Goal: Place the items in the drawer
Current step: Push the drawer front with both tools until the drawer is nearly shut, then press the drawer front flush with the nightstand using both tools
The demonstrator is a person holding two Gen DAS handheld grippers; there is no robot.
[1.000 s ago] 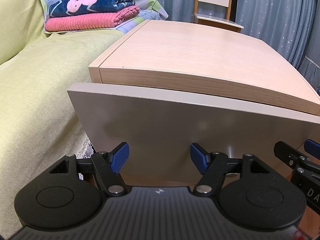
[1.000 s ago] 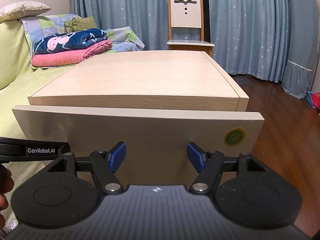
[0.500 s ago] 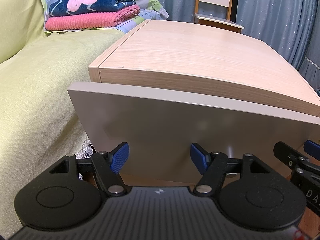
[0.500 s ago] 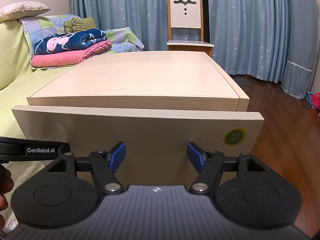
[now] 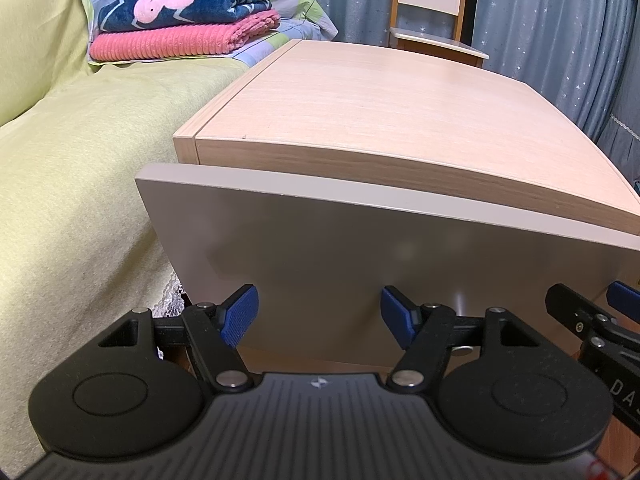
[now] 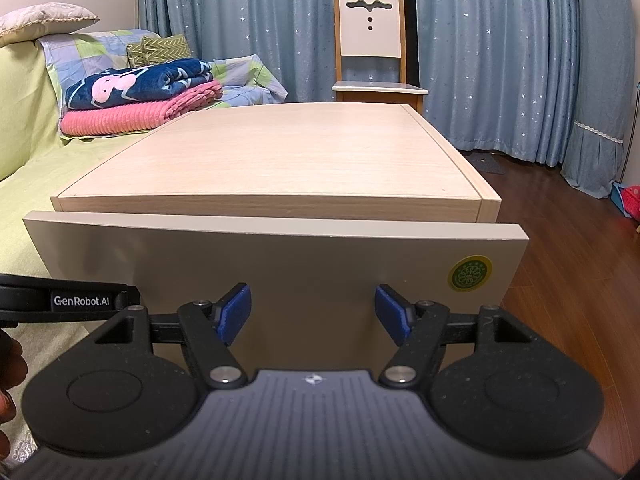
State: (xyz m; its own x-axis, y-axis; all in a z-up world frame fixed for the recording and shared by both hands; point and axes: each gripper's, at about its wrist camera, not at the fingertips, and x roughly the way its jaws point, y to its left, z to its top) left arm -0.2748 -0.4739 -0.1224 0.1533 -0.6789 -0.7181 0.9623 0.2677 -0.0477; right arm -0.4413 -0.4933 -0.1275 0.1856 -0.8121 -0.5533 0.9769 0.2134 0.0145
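Observation:
A low light-wood cabinet (image 5: 380,96) (image 6: 280,152) stands beside a sofa. Its beige drawer front (image 5: 360,264) (image 6: 280,264) juts slightly out from under the top; the drawer's inside is hidden. My left gripper (image 5: 319,316) is open right in front of the drawer front's lower left part, nothing between its blue pads. My right gripper (image 6: 313,314) is open too, facing the drawer front's lower middle, empty. The right gripper's arm shows at the left wrist view's right edge. A round green sticker (image 6: 469,274) marks the front's right side.
A yellow-green sofa (image 5: 72,184) runs along the cabinet's left, with folded pink and navy blankets (image 5: 184,20) (image 6: 140,100) at its far end. A white-backed wooden chair (image 6: 370,56) stands behind the cabinet before blue curtains. Dark wood floor (image 6: 568,264) lies to the right.

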